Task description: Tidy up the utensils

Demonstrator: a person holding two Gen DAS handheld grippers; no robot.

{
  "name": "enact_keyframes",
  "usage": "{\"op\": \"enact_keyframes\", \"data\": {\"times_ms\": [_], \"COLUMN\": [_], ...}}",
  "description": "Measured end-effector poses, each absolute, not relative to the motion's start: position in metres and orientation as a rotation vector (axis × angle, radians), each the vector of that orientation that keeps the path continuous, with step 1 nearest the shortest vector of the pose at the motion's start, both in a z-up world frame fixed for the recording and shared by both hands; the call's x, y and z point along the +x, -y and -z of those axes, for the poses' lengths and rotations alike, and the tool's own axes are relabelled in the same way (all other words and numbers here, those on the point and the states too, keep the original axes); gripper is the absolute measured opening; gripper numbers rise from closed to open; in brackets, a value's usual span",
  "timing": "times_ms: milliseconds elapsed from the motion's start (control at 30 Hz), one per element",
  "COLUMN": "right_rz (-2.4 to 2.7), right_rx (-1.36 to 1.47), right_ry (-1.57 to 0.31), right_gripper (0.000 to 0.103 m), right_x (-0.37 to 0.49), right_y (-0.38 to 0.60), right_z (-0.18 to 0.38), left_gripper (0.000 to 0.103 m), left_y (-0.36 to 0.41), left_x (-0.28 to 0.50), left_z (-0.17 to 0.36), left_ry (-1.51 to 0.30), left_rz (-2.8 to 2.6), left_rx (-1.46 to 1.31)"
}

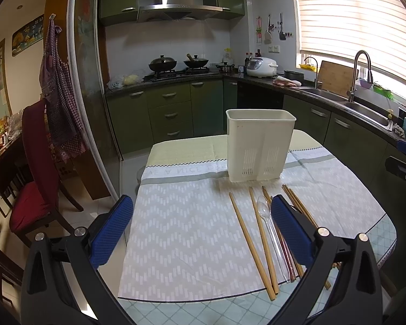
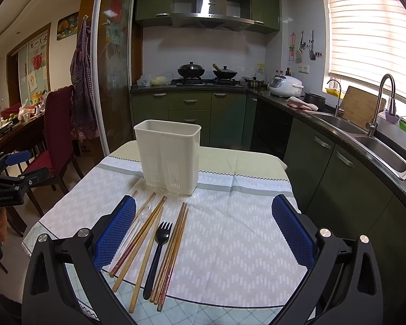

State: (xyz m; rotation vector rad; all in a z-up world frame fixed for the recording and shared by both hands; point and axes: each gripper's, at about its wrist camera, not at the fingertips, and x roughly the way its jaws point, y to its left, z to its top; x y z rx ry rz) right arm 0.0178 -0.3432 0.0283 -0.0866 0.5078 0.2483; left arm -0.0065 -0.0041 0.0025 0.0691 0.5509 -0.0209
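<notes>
- While nothing is gripped, the left gripper and right gripper are held wide apart, blue mesh-textured pads bare.
- Slim wooden chopsticks, a clear plastic spoon and a black plastic fork are laid on the woven cloth.
- Farther off, the white rectangular slotted holder is stood upright.

White holder, black fork, seemingly clear spoon.

1. Daylight enters through the window blinds at 2 o'clock; the slats are overexposed.
2. The room interior at 9 o'clock is dimmer.
3. The tablecloth shows soft, faint shadows.
4. Fisheye distortion curves the edges; the corners are vignetted black.
5. Focus is sharp centrally.
</notes>
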Motion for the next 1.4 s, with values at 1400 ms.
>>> {"op": "enact_keyframes", "data": {"times_ms": [1400], "right_rz": [-0.249], "right_rx": [-0.096], "right_ry": [-0.523], "right_gripper": [0.099], "right_x": [0.0237], "right_y": [0.3344], "right_z": [-0.0236], "left_gripper": [0.097], "left_y": [0.0052], "left_x": [-0.0036], "left_z": [0.0056], "left_ry": [-0.557], "left_rz": [0.021], "left_rx": [0.072]}}
